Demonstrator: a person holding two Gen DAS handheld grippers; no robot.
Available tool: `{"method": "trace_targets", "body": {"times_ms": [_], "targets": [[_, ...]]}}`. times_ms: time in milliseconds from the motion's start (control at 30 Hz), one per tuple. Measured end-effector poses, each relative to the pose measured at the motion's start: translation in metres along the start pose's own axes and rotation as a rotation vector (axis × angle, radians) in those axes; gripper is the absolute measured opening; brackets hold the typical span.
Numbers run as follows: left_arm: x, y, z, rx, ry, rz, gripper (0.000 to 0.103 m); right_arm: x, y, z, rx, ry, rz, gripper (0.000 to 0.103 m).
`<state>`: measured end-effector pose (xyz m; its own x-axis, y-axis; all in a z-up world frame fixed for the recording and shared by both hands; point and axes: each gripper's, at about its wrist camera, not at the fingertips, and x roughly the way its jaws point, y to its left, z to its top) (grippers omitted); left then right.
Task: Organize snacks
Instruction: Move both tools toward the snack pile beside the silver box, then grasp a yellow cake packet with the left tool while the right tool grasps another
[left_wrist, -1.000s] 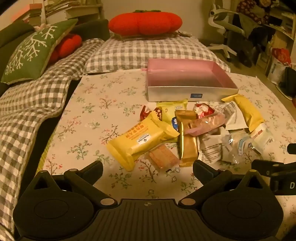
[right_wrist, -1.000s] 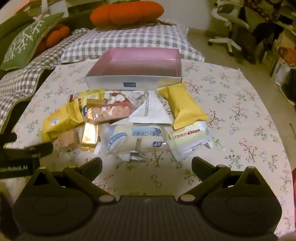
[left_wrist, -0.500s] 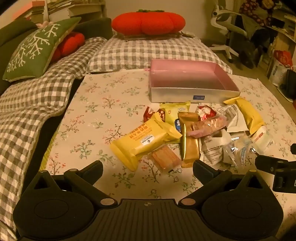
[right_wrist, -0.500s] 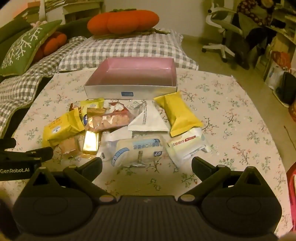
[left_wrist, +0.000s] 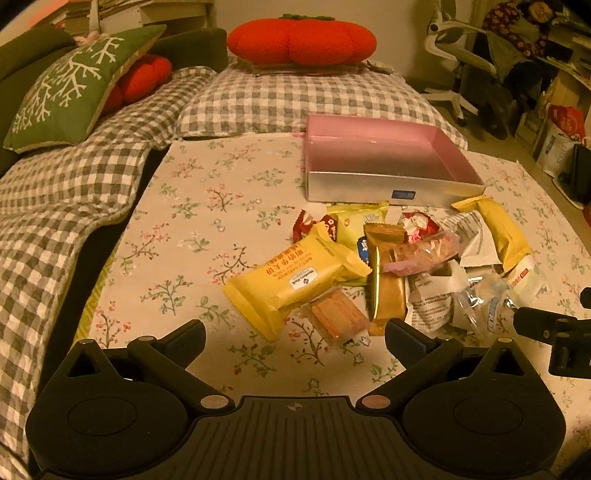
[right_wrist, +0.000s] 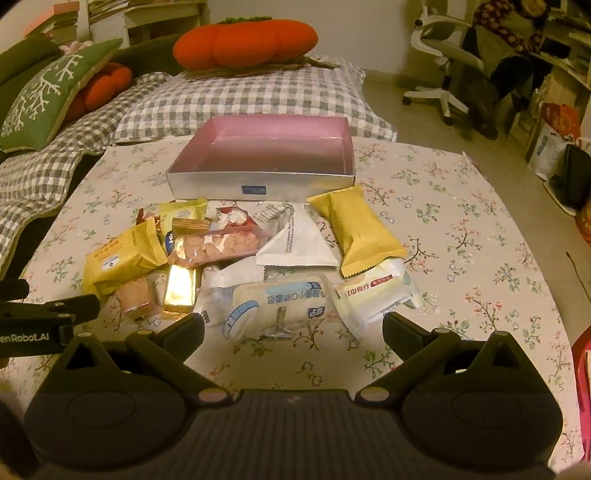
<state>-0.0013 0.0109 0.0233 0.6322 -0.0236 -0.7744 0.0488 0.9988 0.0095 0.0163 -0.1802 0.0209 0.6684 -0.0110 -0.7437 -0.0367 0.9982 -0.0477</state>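
Observation:
A heap of wrapped snacks lies on the floral cloth in front of an empty pink-lined silver box. The heap holds a big yellow packet, a gold bar, a small clear-wrapped biscuit, a white and blue roll, a mustard packet and a white pouch. My left gripper hangs open just short of the yellow packet and biscuit. My right gripper is open too, its fingers either side of the white and blue roll, above it.
A checked quilt borders the cloth at left and behind the box, with a green pillow and an orange pumpkin cushion. An office chair and bags stand at the far right. The other gripper's arm shows at each view's edge.
Both grippers have drawn back and risen a little, so the snack heap and box look smaller and farther. Nothing on the cloth has moved, and both stay open.

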Motion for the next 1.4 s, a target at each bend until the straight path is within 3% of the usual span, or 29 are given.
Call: {"method": "trace_targets", "body": {"times_ms": [700,967,1233,1400], "targets": [[0.019,0.039,0.017,0.055,0.006,-0.054,0.103,0.006,-0.039,0.023,0.075,0.002,-0.011,0.103],[0.026,0.034,0.015,0.136,0.018,-0.083,0.103,0.012,-0.046,0.023,0.089,0.041,0.003,0.103],[0.042,0.027,0.035,0.232,0.023,-0.132,0.103,0.022,-0.056,0.036,0.148,0.041,0.034,0.103],[0.061,0.027,0.045,0.284,0.055,-0.161,0.103,0.034,-0.066,0.052,0.161,0.028,-0.003,0.103]]}}
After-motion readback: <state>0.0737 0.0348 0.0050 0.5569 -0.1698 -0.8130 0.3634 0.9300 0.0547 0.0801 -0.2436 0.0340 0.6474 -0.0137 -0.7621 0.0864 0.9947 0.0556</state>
